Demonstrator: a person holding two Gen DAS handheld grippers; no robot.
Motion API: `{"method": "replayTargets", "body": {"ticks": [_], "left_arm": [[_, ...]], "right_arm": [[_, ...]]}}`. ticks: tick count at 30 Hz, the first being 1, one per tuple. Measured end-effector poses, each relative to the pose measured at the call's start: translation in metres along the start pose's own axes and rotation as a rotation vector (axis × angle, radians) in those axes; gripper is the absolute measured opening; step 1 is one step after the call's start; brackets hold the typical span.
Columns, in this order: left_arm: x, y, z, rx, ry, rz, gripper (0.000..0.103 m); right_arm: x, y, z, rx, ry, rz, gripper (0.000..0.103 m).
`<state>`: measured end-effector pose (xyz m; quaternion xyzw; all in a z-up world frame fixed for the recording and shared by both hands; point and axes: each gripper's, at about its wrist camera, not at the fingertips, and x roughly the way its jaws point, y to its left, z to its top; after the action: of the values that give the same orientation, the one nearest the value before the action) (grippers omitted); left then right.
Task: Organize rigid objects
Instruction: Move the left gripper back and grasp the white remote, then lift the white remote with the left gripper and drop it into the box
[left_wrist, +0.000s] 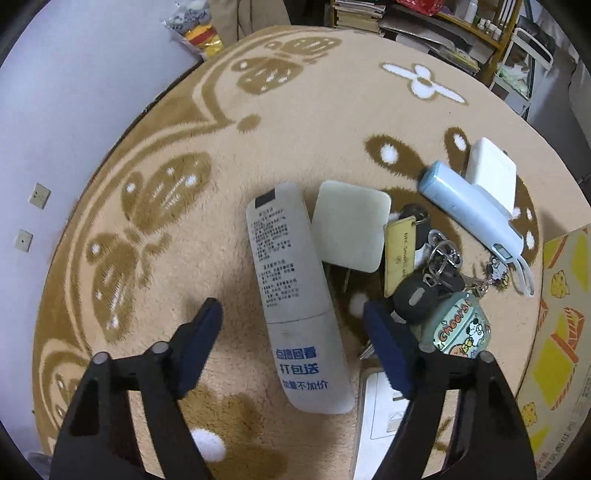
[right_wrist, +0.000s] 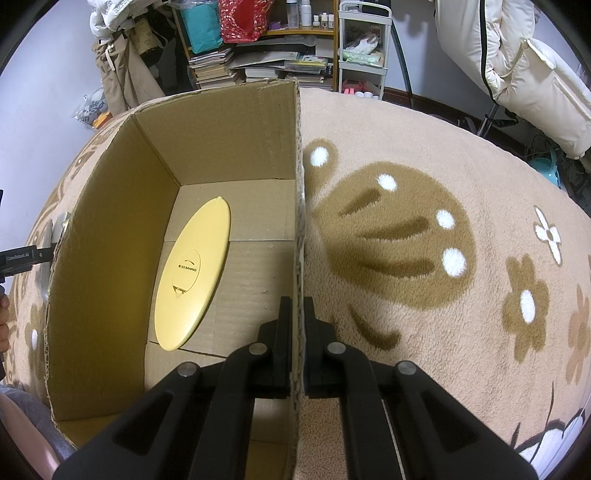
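My left gripper (left_wrist: 291, 314) stands open above the tan rug, its fingers on either side of a grey remote control (left_wrist: 295, 295) that lies face down with blue print. To the remote's right lie a pale square charger (left_wrist: 351, 225), a bunch of keys (left_wrist: 432, 273) with a yellow tag, a cartoon-printed case (left_wrist: 458, 328), a light blue case (left_wrist: 472, 210) and a white adapter (left_wrist: 491, 170). My right gripper (right_wrist: 297, 325) is shut on the right wall of an open cardboard box (right_wrist: 229, 129). A yellow oval object (right_wrist: 194, 273) lies inside the box.
A white flat item (left_wrist: 376, 410) lies under my left gripper's right finger. The box's printed outer side (left_wrist: 557, 314) shows at the right edge of the left wrist view. Shelves of books (right_wrist: 218, 66), bags and a white padded coat (right_wrist: 517, 66) border the rug. A hand (right_wrist: 3, 321) appears at the left edge.
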<state>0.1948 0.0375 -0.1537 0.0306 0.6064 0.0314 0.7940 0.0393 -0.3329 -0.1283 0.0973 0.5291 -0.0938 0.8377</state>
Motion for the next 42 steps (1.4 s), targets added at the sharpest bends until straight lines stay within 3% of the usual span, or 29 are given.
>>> {"method": "replayTargets", "body": {"ticks": [2, 4, 6, 10, 19, 33, 37, 42], "left_arm": [[0.008, 0.002, 0.000, -0.019, 0.019, 0.004, 0.072], [0.018, 0.007, 0.001, -0.059, 0.051, -0.006, 0.058], [0.024, 0.013, 0.000, -0.109, 0.075, -0.040, 0.056], [0.023, 0.009, -0.001, -0.096, 0.066, -0.055, 0.039], [0.013, 0.008, -0.005, -0.077, 0.057, -0.015, 0.038], [-0.040, 0.003, -0.017, -0.042, -0.052, 0.001, 0.037], [-0.054, -0.012, -0.011, 0.019, -0.128, 0.040, 0.037], [-0.093, -0.033, -0.006, 0.058, -0.216, 0.031, 0.037]], "right_arm": [[0.000, 0.000, 0.000, 0.000, 0.000, 0.000, 0.006], [0.000, 0.001, 0.000, 0.000, 0.000, 0.000, 0.006], [0.000, 0.000, 0.000, 0.000, 0.000, 0.000, 0.006], [0.000, 0.000, 0.000, 0.000, 0.000, 0.000, 0.006], [0.000, 0.000, 0.000, 0.000, 0.000, 0.001, 0.006], [0.000, 0.000, 0.000, 0.000, 0.000, 0.001, 0.006], [0.000, 0.000, 0.000, 0.000, 0.000, 0.001, 0.006], [0.000, 0.000, 0.000, 0.005, 0.001, 0.003, 0.006]]}}
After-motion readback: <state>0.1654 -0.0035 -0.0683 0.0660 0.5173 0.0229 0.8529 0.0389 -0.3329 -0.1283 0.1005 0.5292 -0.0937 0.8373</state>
